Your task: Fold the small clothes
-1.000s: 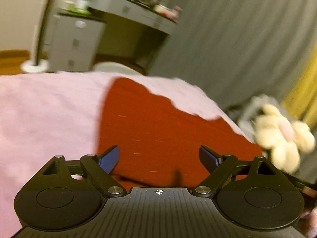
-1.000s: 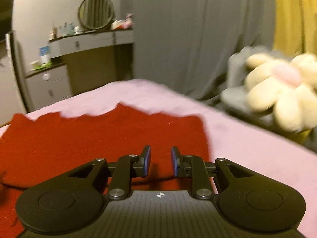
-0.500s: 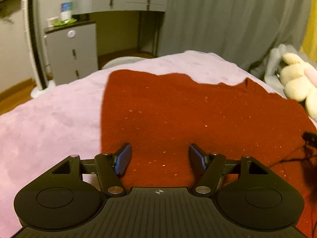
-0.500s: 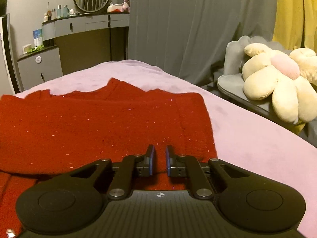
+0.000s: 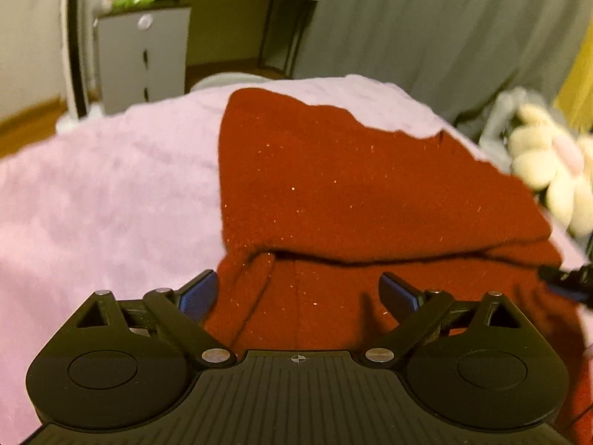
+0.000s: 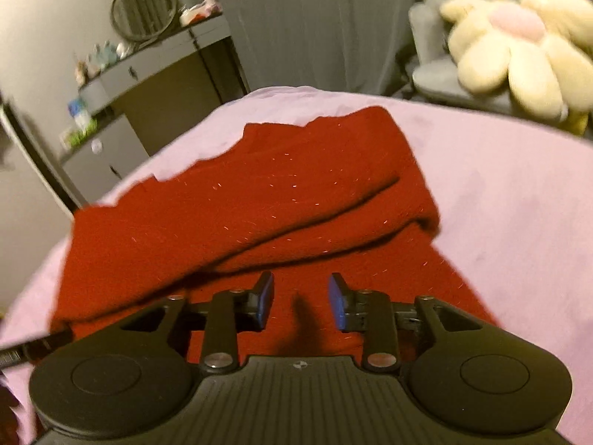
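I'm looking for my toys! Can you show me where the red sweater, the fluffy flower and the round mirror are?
red sweater [image 6: 259, 200], right wrist view, folded-over top layer.
fluffy flower [image 6: 519, 55], right wrist view, a cream petal.
round mirror [image 6: 143, 8], right wrist view, its face.

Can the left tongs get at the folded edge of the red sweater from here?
Probably yes. The left tongs stand open above the red sweater, and its folded edge lies just ahead with nothing between; the right tongs sit off to the side.

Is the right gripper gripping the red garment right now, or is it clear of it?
Apart. In the right wrist view the right gripper is open, with bare red garment visible between its fingers; nothing is pinched.
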Demonstrator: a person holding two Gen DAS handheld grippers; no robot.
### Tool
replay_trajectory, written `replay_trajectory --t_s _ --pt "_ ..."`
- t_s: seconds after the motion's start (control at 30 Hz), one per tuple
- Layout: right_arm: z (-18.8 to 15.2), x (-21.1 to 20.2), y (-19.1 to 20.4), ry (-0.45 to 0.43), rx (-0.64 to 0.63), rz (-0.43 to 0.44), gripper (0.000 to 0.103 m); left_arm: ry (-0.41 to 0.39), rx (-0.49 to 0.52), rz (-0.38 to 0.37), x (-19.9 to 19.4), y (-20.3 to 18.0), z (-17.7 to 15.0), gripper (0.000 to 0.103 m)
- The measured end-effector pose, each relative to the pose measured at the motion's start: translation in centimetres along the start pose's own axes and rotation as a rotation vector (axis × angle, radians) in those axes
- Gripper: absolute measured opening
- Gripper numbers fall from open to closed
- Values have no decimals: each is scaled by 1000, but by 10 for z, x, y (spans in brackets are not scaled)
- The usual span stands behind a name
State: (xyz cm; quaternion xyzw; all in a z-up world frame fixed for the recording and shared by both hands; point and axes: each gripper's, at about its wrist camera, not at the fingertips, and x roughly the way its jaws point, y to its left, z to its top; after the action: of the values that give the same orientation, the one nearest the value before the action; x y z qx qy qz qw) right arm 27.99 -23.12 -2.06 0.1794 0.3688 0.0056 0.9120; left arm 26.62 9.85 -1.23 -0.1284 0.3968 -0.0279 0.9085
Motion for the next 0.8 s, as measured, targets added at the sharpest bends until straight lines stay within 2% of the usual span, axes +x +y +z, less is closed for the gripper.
replay_trajectory --t_s 0.2,0.3,0.37,0.5,0.6,0.77,0.8 --pt "6 19 -7 22 194 110 32 -6 -77 -55 4 5 10 97" --pt "13 35 -10 24 286 181 32 -2 -99 -36 15 3 13 97" --pt "17 49 -11 41 333 188 31 3 -94 -14 25 1 16 97" --pt "24 71 -11 57 372 211 21 2 -77 48 36 -2 19 97" --pt "26 82 -13 74 397 215 10 22 -96 56 42 0 20 97" --pt "19 74 -20 46 425 304 8 16 -82 70 41 0 16 97" --pt "18 75 -20 56 400 267 7 21 -75 74 41 0 16 97"
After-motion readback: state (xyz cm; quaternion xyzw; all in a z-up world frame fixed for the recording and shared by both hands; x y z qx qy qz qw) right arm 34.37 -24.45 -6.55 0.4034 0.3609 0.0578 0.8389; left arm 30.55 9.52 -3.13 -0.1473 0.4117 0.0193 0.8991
